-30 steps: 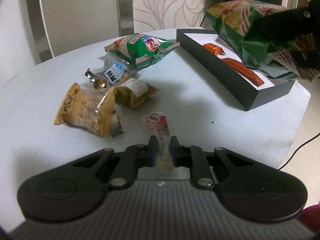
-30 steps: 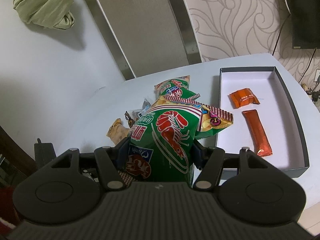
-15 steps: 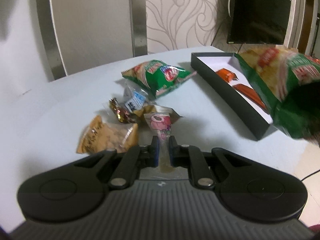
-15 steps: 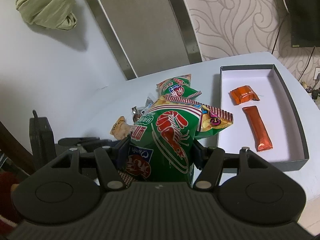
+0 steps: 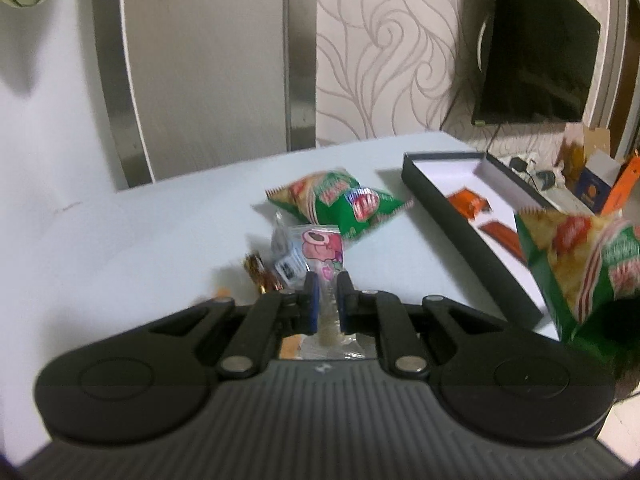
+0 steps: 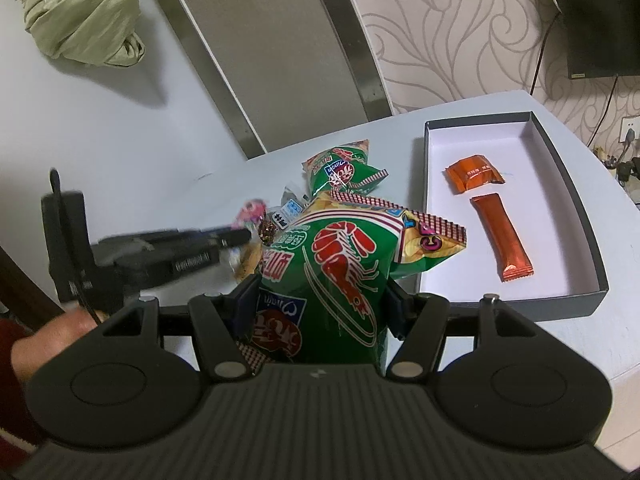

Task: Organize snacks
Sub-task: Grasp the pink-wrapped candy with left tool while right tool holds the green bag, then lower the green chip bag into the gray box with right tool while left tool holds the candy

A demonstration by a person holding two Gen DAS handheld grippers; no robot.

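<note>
A small clear packet with a pink cartoon print [image 5: 325,254] is clamped between the pads of the left gripper [image 5: 328,300] at lower centre of the left view, lifted clear of the table [image 5: 140,240]. A green prawn-cracker bag [image 6: 340,276] is gripped by the right gripper [image 6: 320,304] at lower centre of the right view, just left of the black box [image 6: 576,184] holding two orange packets [image 6: 500,236].

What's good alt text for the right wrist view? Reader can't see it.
The right claw grips a green shrimp-chip bag above a pale table. To its right, an open dark box holds two orange packets; behind it lie another green bag and small snacks, with the left claw holding a pink-printed packet.
</note>
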